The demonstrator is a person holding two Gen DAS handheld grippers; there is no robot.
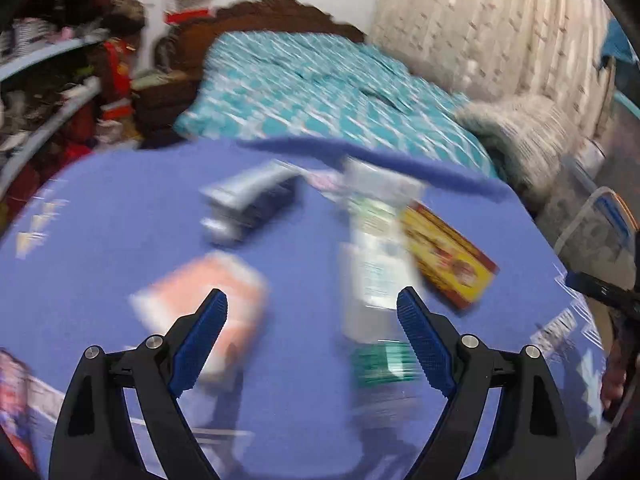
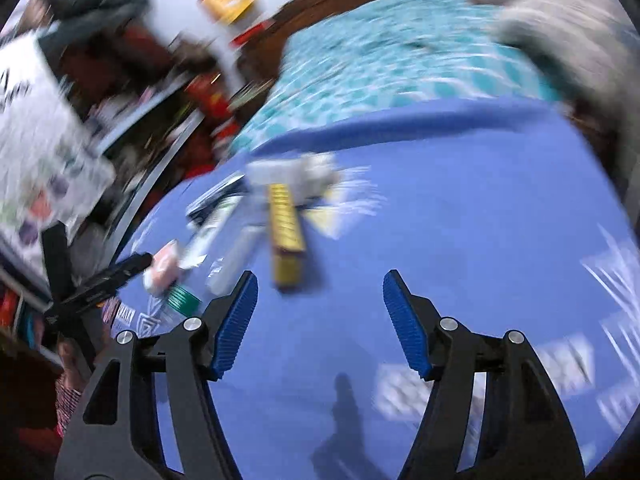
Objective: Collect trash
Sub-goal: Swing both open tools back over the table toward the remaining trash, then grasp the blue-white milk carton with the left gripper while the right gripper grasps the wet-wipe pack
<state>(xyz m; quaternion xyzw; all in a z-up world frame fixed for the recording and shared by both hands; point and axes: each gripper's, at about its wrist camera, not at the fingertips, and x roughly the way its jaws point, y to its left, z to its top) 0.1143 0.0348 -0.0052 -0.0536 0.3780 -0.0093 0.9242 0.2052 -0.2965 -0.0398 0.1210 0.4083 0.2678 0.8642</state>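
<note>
Above the blue table (image 1: 100,208), both grippers hover, fingers (image 1: 200,340) spread.

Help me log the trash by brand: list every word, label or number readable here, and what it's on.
None can be read; motion blur smears all print.
Yellow-and-red box: print blurred.
White bottle with green cap: label blurred.
Orange-and-white packet: blurred.
Grey tube: blurred.

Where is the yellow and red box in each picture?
Left wrist view: the yellow and red box lies flat at right of centre, beside the white tube.
Right wrist view: the box shows edge-on, left of centre.
Shared landmark: the teal bed beyond the blue table.
</note>
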